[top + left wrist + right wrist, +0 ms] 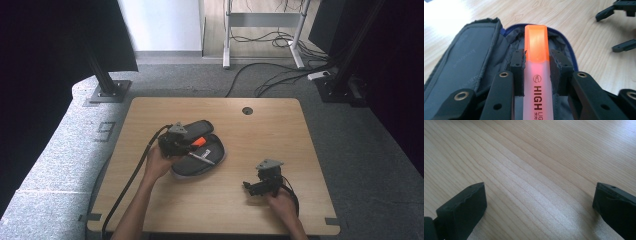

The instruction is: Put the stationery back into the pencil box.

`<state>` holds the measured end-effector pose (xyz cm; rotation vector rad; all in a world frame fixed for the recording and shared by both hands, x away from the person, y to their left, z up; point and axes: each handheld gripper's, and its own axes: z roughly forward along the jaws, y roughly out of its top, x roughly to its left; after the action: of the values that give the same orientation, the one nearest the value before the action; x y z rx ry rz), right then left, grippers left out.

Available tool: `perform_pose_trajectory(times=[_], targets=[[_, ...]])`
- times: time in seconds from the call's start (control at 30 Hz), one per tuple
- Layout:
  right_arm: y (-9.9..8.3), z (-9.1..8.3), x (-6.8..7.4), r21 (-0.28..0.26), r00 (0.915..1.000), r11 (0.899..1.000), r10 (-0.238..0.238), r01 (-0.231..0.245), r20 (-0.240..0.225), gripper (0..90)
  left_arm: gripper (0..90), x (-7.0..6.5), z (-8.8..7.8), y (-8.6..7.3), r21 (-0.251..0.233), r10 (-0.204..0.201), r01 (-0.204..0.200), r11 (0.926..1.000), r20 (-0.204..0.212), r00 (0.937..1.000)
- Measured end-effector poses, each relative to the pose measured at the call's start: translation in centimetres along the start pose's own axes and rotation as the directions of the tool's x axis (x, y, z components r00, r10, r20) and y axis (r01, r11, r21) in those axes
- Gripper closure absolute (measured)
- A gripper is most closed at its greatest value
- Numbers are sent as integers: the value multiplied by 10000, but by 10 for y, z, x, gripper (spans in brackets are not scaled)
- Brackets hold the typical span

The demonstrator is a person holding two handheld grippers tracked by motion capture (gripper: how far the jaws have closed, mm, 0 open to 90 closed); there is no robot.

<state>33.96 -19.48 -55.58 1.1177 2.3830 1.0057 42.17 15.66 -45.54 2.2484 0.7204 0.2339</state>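
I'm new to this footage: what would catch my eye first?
The orange highlighter, clamped in the left gripper over the open pencil case mid-table. A pen lies in the case. The right gripper rests open on the bare table to the right.

Open pencil case (200,162) blocks the table's (280,130) left-middle, a pen (202,159) seemingly across it; far side and right lie open.

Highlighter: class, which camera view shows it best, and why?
The left gripper view: the orange highlighter is close up between the jaws, lettering readable, above the open case. The high view shows a small orange spot; the right gripper view shows bare table.
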Motion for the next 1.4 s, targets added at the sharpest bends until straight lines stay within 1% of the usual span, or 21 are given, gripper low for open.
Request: perform_pose_trajectory(times=[0.1, 0.2, 0.37, 0.43, 0.63, 0.7, 0.8, 0.87, 0.93, 0.97, 1.0, 1.1, 1.2, 1.3, 1.33, 1.37, 1.4], targets=[[0, 0, 0, 3, 10000, 10000, 2, -2, -1, 0, 667, 2, 11, -2, 149, -65, 66, 9999, -85, 9999], [0, 0, 0, 7, 10000, 10000, 15, -15, -2, 0, 666, 3, 18, -3, 221, -109, 110, 9997, -48, 9999], [0, 0, 0, 2, 10000, 10000, 6, -6, 0, 0, 664, 2, 30, -6, 502, -60, 63, 9987, -59, 10000], [0, 0, 0, 3, 10000, 10000, 5, -5, -1, 0, 664, 2, 34, -7, 595, -67, 75, 9982, -127, 9999], [0, 0, 0, 11, 10000, 10000, 18, -18, -4, 0, 661, 2, 41, -9, 876, -34, 45, 9961, -127, 9999], [0, 0, 0, 11, 10000, 10000, 16, -16, -5, 0, 658, 2, 43, -10, 894, -72, 82, 9960, -120, 9999], [0, 0, 0, 11, 10000, 10000, 16, -16, -4, 0, 592, 1, 44, -10, 913, 13, 12, 9958, -284, 9996], [0, 0, 0, 10, 10000, 10000, 15, -15, -5, 0, 533, 1, 43, -10, 906, 74, -28, 9959, -500, 9987], [0, 0, 0, 11, 10000, 10000, 18, -18, -5, 0, 498, 1, 42, -10, 866, 75, -20, 9962, -638, 9979], [0, 0, 0, 11, 10000, 10000, 17, -17, -5, 0, 482, 2, 41, -9, 807, 26, 26, 9967, -646, 9979], [0, 0, 0, 10, 10000, 10000, 18, -18, -5, 0, 438, 2, 41, -9, 744, -55, 103, 9972, -647, 9979], [0, 0, 0, 10, 10000, 10000, 19, -19, -4, 0, 357, 3, 38, -9, 514, -240, 270, 9983, -590, 9980], [0, 0, 0, 9, 10000, 10000, 16, -16, -5, 0, 267, 4, 36, -8, 282, -376, 386, 9989, -375, 9986], [0, 0, 0, 12, 10000, 10000, 21, -21, -6, 0, 207, 3, 32, -7, 122, -405, 408, 9991, -261, 9988], [0, 0, 0, 3, 10000, 10000, 4, -4, -2, 0, 191, 2, 31, -7, 145, -321, 324, 9994, -212, 9993], [0, 0, 0, 4, 10000, 10000, 7, -7, -1, 0, 177, 1, 29, -7, 89, -252, 255, 9996, -252, 9994], [0, 0, 0, 3, 10000, 10000, 4, -4, 0, 0, 156, 1, 27, -7, 50, -269, 271, 9996, -293, 9992]])
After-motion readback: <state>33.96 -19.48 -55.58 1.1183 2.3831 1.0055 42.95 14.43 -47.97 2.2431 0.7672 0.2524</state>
